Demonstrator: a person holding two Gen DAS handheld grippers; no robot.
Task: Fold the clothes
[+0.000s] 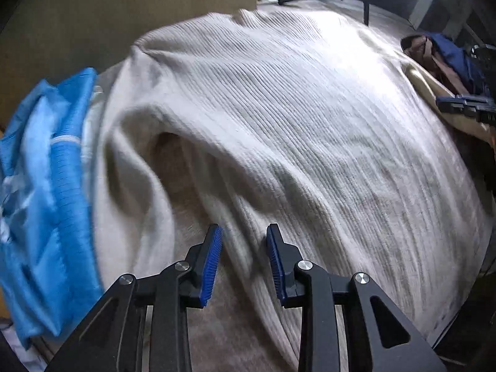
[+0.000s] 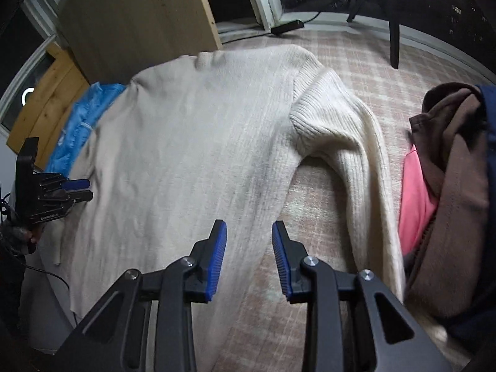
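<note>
A cream ribbed sweater [image 1: 279,117] lies spread flat on a checked rug [image 2: 356,62], collar at the far end; it also shows in the right wrist view [image 2: 192,142]. My left gripper [image 1: 244,248] is open and empty, low over the sweater's left side near its sleeve [image 1: 130,186]. My right gripper [image 2: 249,245] is open and empty above the sweater's lower right edge, beside the right sleeve [image 2: 356,155]. The left gripper also shows at the left of the right wrist view [image 2: 79,189].
A blue garment [image 1: 46,186] lies left of the sweater. A pile of brown, pink and navy clothes [image 2: 449,186] sits on the right. A wooden board [image 2: 133,15] leans at the back, with a chair leg [image 2: 393,40] and a dark bar [image 2: 286,27] on the floor.
</note>
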